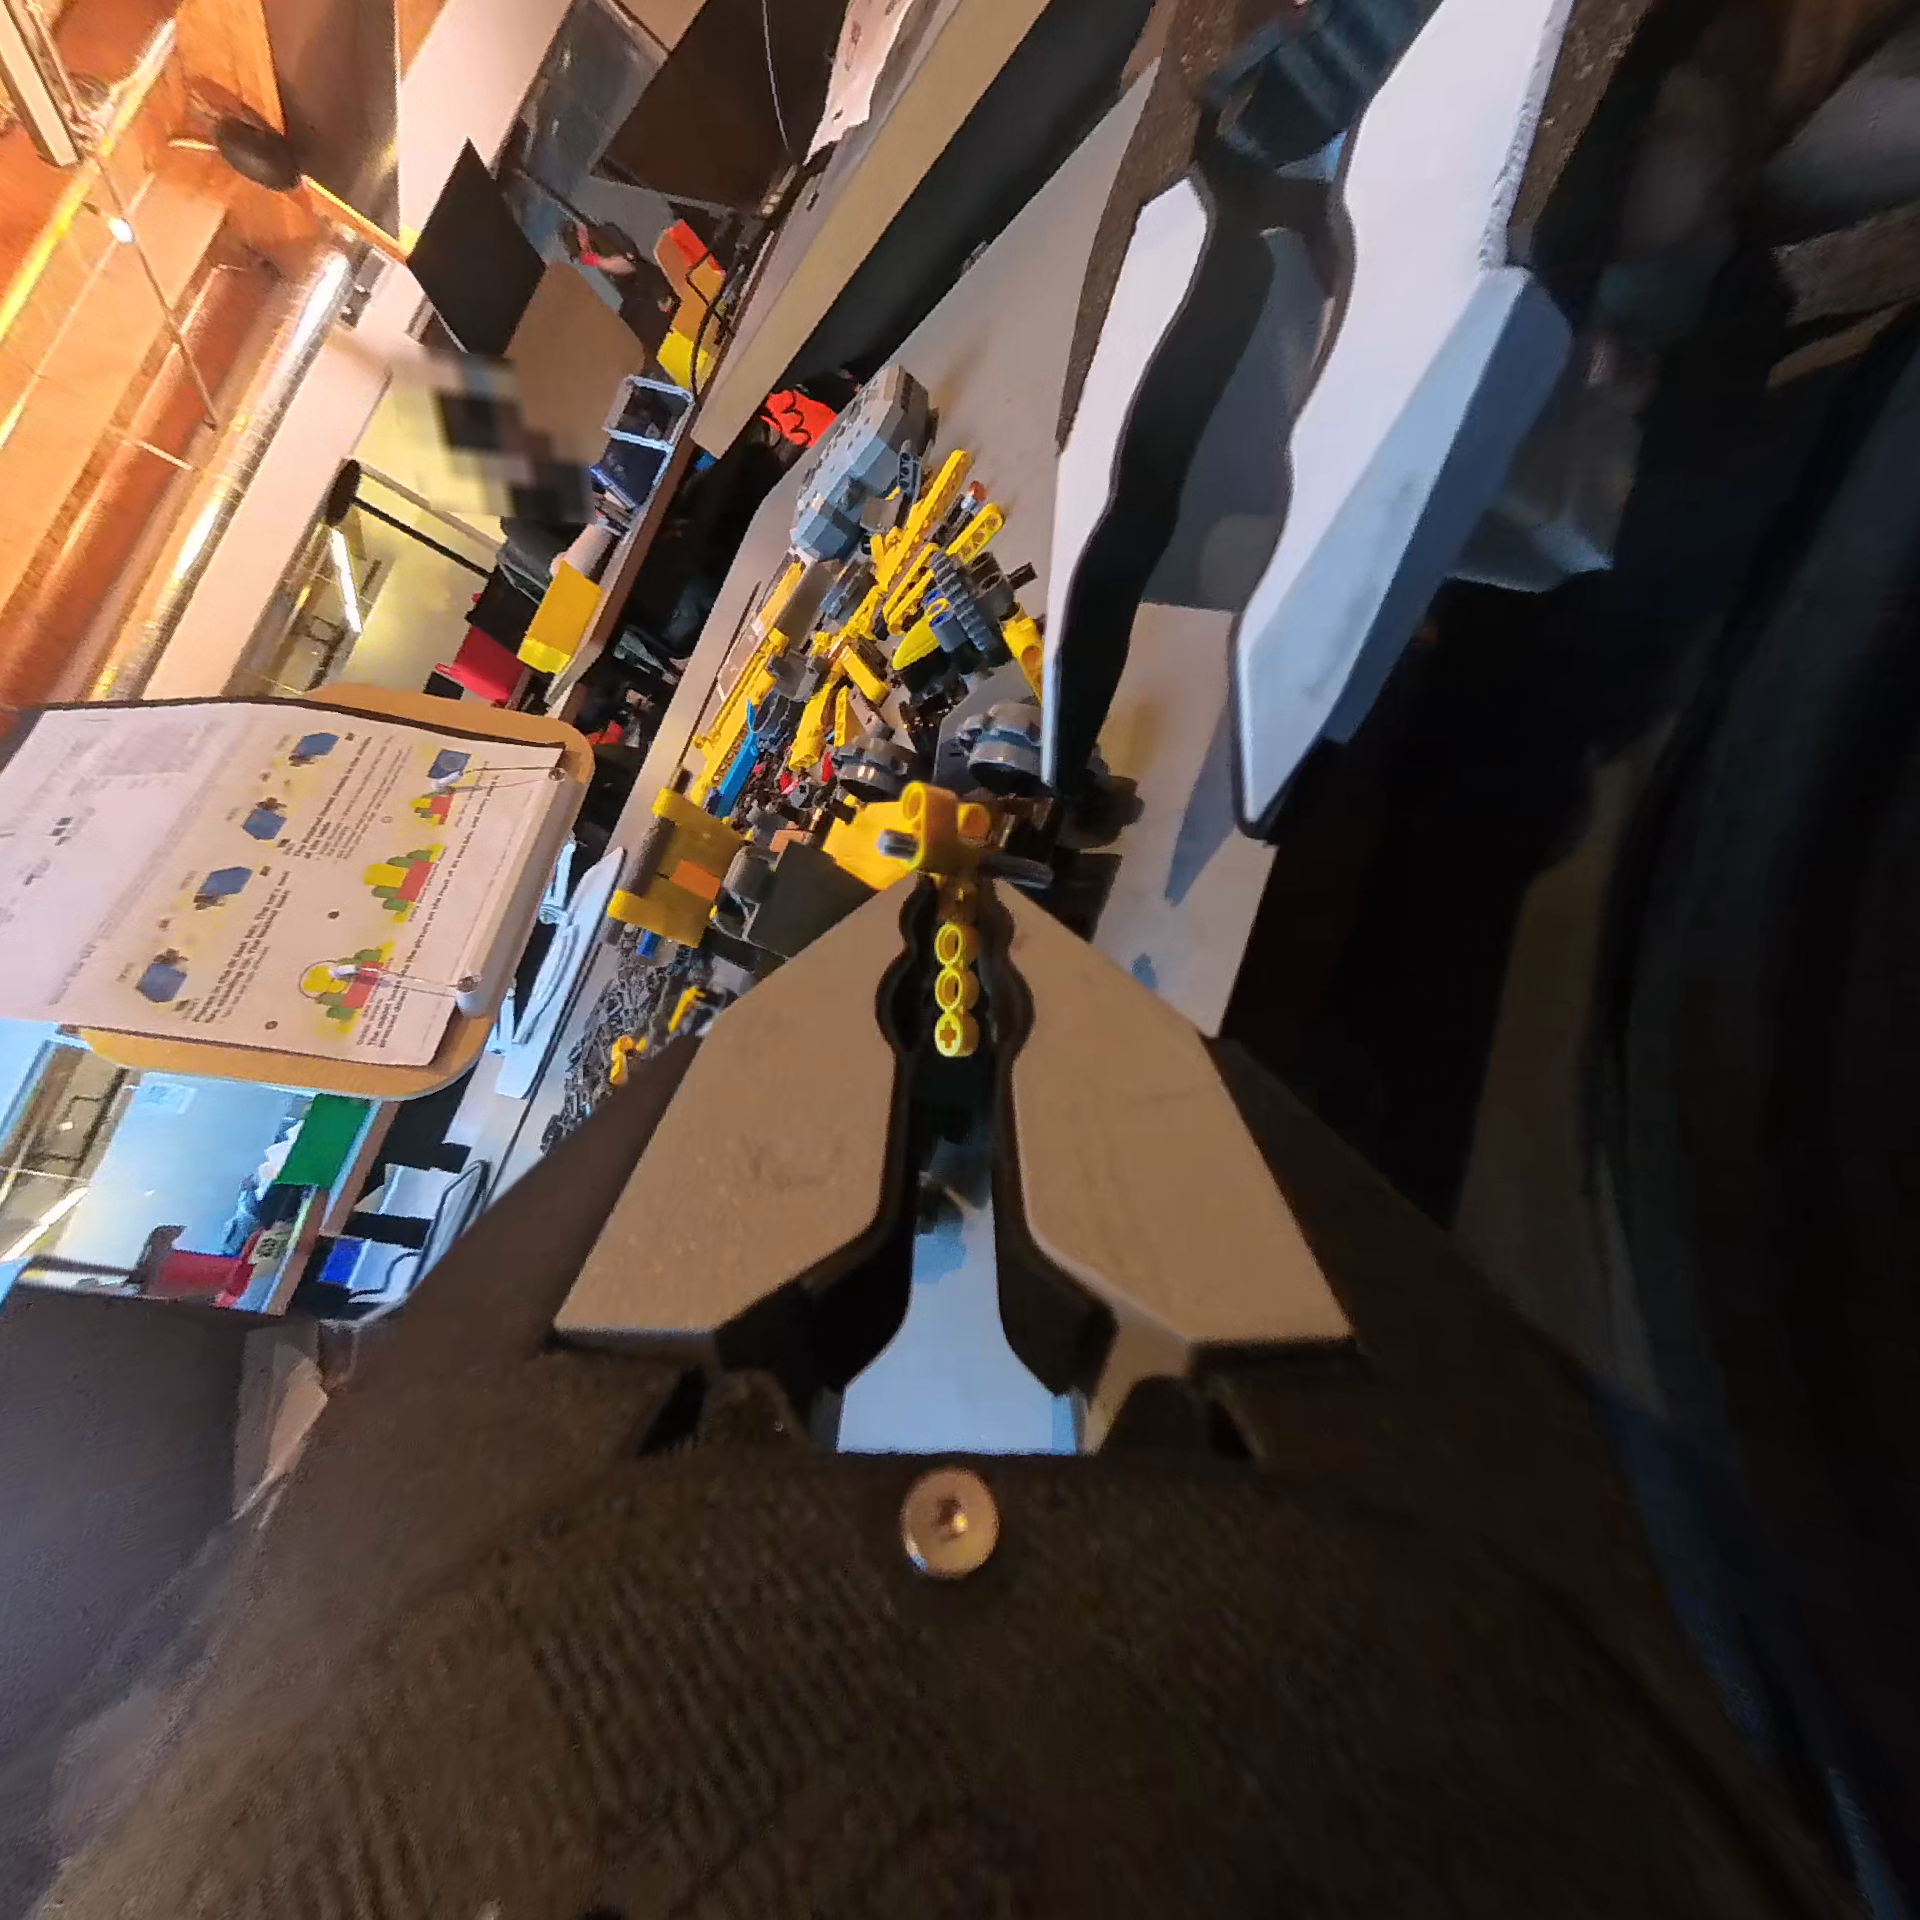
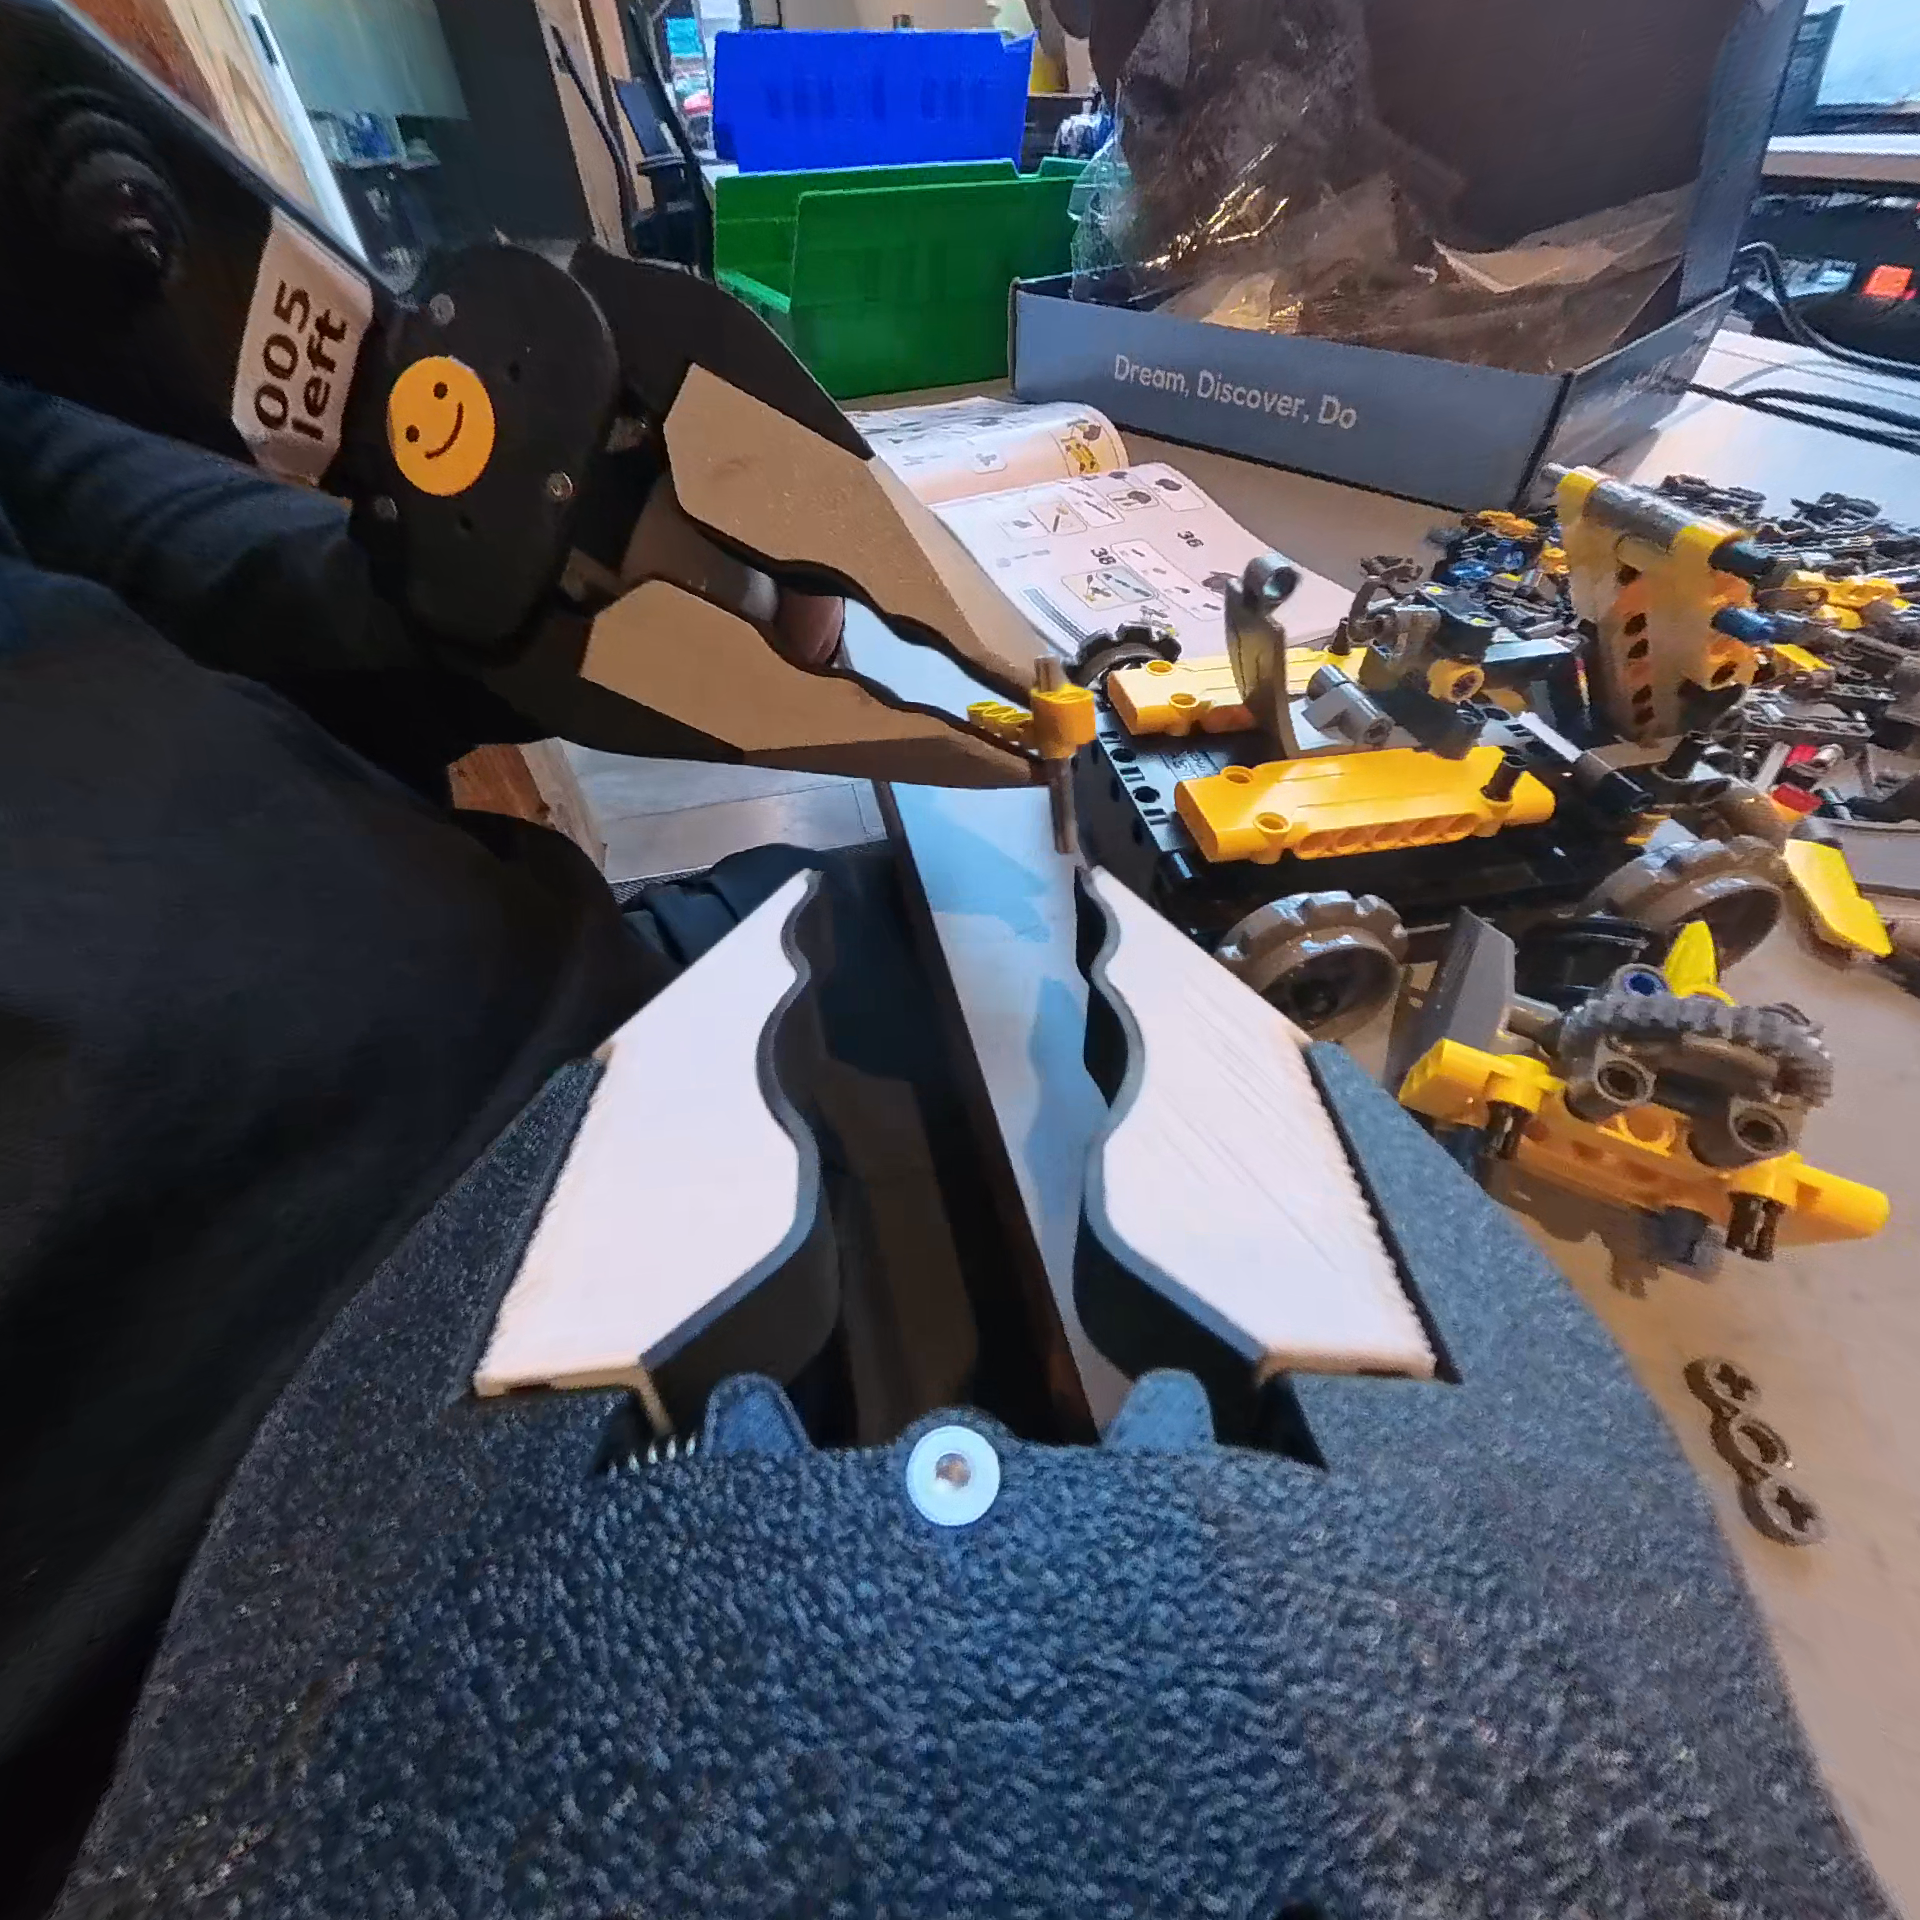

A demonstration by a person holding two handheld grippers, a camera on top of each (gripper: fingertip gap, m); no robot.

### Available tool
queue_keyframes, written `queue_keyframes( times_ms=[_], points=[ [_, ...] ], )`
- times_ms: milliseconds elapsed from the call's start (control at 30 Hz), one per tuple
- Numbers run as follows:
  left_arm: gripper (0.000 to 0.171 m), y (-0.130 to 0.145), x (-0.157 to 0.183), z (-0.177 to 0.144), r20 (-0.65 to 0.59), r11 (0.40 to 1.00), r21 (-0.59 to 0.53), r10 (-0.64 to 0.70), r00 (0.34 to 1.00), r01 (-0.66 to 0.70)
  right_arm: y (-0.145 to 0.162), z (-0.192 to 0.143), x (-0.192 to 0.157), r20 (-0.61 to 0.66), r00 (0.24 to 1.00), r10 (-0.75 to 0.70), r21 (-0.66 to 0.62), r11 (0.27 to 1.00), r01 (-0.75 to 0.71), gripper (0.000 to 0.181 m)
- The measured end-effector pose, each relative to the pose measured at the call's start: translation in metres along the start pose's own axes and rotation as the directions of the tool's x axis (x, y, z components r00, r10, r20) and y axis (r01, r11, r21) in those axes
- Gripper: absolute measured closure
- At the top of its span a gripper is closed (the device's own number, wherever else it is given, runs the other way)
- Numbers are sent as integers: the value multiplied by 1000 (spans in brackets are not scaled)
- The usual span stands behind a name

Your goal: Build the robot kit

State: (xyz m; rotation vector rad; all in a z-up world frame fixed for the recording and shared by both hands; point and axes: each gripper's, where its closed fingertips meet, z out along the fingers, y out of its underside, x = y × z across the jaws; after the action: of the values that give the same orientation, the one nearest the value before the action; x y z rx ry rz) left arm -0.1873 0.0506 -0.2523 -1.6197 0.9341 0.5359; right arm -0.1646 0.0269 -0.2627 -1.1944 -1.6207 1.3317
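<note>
While the left gripper (image 2: 1023, 727) clamps a yellow beam (image 1: 956, 982) beside the model vehicle (image 2: 1351, 800), the right gripper (image 2: 951, 883) gapes wide, empty, nearby

Workshop: parts bins (image 2: 894, 270), building-brick clutter (image 2: 1714, 644)

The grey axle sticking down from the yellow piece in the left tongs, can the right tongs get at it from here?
Probably yes. The right tongs are open just below the axle, with nothing between; the vehicle sits close on one side.
</note>
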Motion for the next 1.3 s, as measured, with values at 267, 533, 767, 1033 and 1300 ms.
queue_keyframes(
  times_ms=[267,533,767,1033,1300],
  points=[
    [168,-16,-6,-9,20,994,102,-45,999,43,-7,-4,2,14,999,44,47,998,-45,134],
    [167,-10,-4,-7,-24,989,90,-120,993,121,-5,-2,2,8,999,45,37,998,-45,134],
    [167,-14,6,-4,-136,953,70,-285,949,296,-5,-2,3,2,999,48,37,998,-48,134],
    [167,-12,23,-2,-305,838,-57,-532,790,543,-7,-4,7,-15,998,58,48,997,-57,137],
    [167,-8,32,-2,-356,806,-103,-577,736,582,-2,-1,5,-20,999,29,19,999,-28,137]
  ],
)
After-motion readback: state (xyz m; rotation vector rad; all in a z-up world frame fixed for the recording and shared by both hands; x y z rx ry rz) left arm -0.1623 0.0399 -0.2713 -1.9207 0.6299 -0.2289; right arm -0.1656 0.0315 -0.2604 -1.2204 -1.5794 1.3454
